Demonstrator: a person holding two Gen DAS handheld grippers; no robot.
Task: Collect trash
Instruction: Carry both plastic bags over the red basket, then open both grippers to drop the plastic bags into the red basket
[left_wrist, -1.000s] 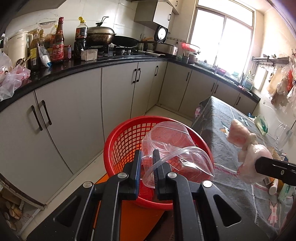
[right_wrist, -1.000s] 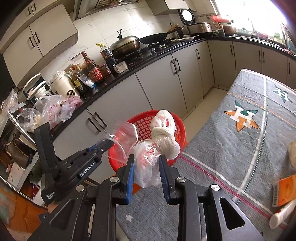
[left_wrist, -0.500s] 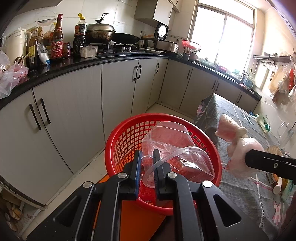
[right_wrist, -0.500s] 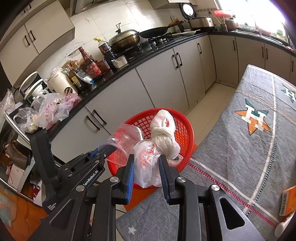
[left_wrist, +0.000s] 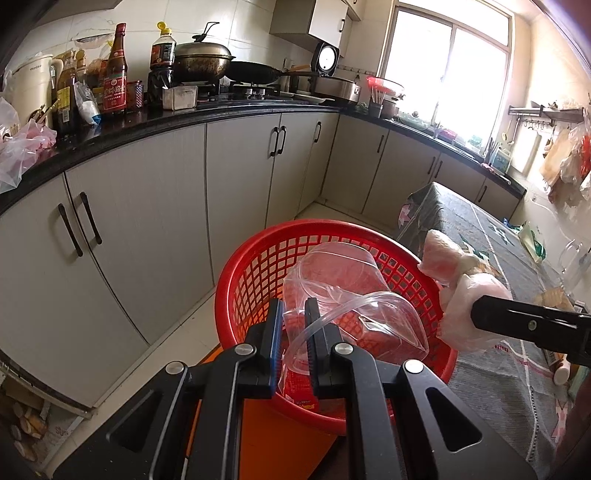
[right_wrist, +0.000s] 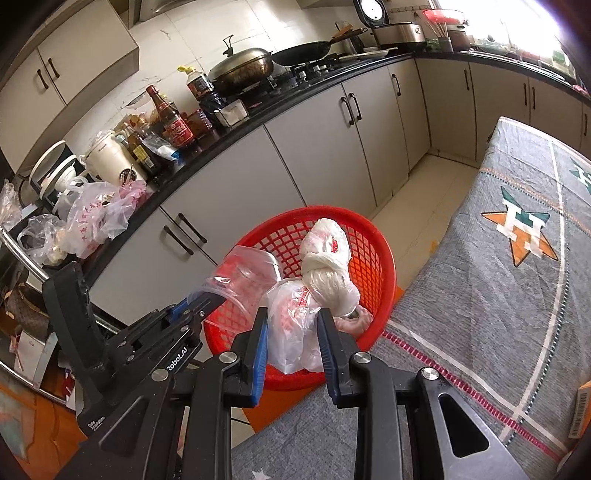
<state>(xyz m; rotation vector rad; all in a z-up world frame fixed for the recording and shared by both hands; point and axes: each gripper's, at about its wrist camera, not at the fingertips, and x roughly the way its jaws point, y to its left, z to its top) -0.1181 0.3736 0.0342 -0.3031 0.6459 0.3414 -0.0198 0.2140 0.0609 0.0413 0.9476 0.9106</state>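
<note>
Left wrist view: left gripper (left_wrist: 293, 325) jaws clamp the clear plastic container (left_wrist: 343, 291) over the red basket (left_wrist: 251, 280); right gripper (right_wrist: 291, 332) jaws pinch a knotted white plastic bag (right_wrist: 295, 317) above the same basket, beside the cloth-covered desk (right_wrist: 480, 314).

You're in an L-shaped kitchen w/ grey cabinet doors (left_wrist: 155, 206) under a black countertop (left_wrist: 207, 114), running from 9 o'clock round to 2 o'clock. White tiled wall (left_wrist: 251, 33) behind. Bright window (left_wrist: 448, 74) at 1 o'clock floods the rm w/ daylight. Pale tile floor (right_wrist: 417, 192) btwn cabinets and a table at 3 o'clock, covered by a grey cloth (right_wrist: 491, 295) w/ star print. Upper cabinets (right_wrist: 66, 62) at 10 o'clock.
</note>
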